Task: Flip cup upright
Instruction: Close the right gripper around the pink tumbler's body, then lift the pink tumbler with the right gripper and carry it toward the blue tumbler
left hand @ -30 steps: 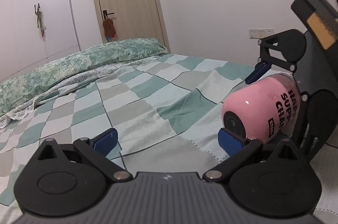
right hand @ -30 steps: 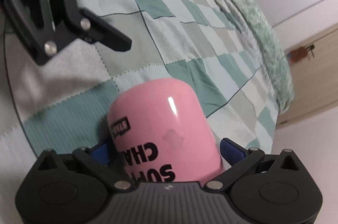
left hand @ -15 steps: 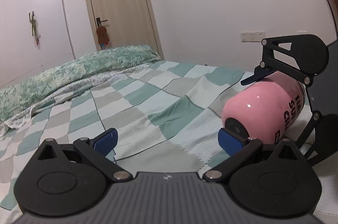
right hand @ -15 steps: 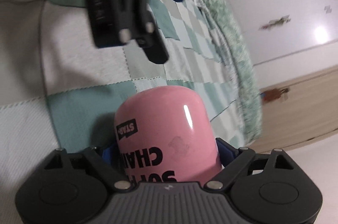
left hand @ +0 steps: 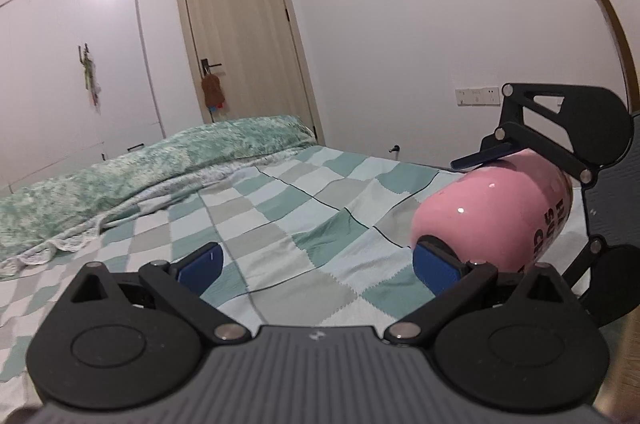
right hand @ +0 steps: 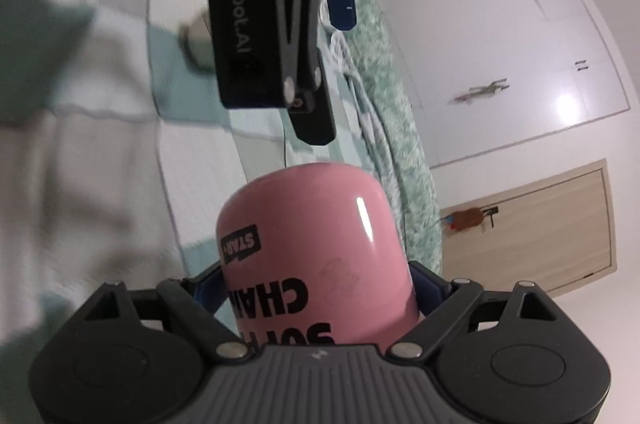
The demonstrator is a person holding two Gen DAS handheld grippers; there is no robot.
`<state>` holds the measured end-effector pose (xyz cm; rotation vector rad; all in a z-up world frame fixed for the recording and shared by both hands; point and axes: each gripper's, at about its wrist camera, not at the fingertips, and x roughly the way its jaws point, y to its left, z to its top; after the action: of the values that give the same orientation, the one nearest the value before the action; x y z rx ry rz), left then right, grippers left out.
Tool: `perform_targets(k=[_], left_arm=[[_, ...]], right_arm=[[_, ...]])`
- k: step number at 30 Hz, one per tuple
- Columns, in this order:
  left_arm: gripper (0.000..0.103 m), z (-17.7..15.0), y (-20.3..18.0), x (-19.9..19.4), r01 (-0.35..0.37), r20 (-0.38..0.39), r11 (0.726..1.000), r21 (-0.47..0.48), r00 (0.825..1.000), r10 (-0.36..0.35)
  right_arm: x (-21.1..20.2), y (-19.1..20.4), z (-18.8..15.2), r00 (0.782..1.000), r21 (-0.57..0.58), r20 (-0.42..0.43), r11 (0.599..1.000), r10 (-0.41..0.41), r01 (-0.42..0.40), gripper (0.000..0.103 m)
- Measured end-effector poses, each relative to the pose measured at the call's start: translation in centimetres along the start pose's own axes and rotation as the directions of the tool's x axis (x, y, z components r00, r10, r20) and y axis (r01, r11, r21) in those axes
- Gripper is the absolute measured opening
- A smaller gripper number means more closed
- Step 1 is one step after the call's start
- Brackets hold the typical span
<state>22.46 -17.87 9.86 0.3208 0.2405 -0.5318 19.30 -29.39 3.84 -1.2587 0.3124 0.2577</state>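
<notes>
A pink cup (right hand: 316,248) with black lettering is clamped between the blue pads of my right gripper (right hand: 316,288), which is shut on it. The cup's closed base points away from the right camera; its mouth is hidden behind the gripper body. In the left wrist view the cup (left hand: 492,212) lies on its side in the air at the right, above the checked bedspread (left hand: 280,224), held by the right gripper (left hand: 560,151). My left gripper (left hand: 316,264) is open and empty, its right pad close to the cup's base. It also shows in the right wrist view (right hand: 272,23).
The bed has a green-and-grey checked cover and a rumpled green quilt (left hand: 140,171) at the far side. A wooden door (left hand: 240,35) and white wardrobes (left hand: 68,43) stand behind. A round metal object (right hand: 196,39) lies on the bed behind the left gripper.
The right gripper has rotated with the cup, turning it from tilted towards level and lifting it. The left gripper's view has tilted upwards; it stays open.
</notes>
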Motion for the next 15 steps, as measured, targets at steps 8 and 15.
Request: perform_targets(k=[8,15], left_arm=[[0.103,-1.9,0.1,-9.1,-0.090,-0.020,0.996,-0.011,0.996,0.089],[0.103,-4.5,1.3,-14.5,-0.169,-0.072,0.985,-0.033,0.983,0.166]], right_arm=[[-4.8,3.0,4.5,0.993,0.009,0.108,0.999,0.037,-0.038,0.090],[-6.3,6.5,8.0,0.978,0.002,0.173,0.993,0.113,-0.115,0.090]])
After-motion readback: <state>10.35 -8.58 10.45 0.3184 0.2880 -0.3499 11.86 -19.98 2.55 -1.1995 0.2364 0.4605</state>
